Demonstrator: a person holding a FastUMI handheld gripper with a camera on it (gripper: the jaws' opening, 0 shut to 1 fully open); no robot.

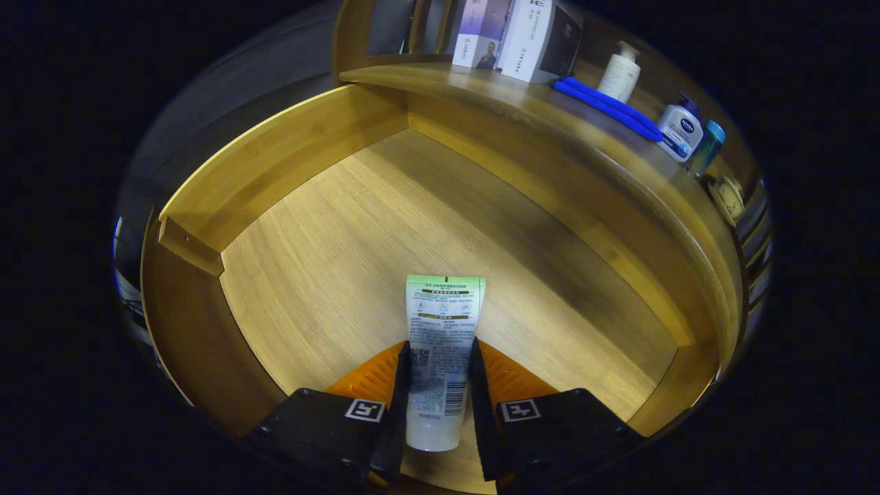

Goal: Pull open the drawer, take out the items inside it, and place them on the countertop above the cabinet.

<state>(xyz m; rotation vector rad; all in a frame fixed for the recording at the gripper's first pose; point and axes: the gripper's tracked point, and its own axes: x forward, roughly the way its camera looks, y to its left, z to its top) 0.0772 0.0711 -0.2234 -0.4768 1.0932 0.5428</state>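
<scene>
The drawer (289, 158) stands pulled open, a wooden box with a pale bamboo floor and darker side walls; its left wall runs back toward the cabinet, and a small wooden block sits at the near left corner. On the drawer floor there is one thing to see, a white tube (440, 344) with a green crimped end and small print on its back. It lies lengthwise, pointing away from the gripper (438, 405), with its cap end nearest the camera. The two fingers stand on either side of the tube's lower half, each pressed against a side of it, so the gripper is clamped on the tube. Whether the tube rests on the floor or is lifted just off it cannot be told.

Beyond the drawer's back wall, the countertop (481, 86) carries a row of goods: two upright boxes (512, 34) at its left, then a blue strip (608, 106) lying flat, a white pump bottle (619, 72) behind it, a white and blue pump bottle (680, 127), and a teal bottle (708, 144) just beside that at the far right
</scene>
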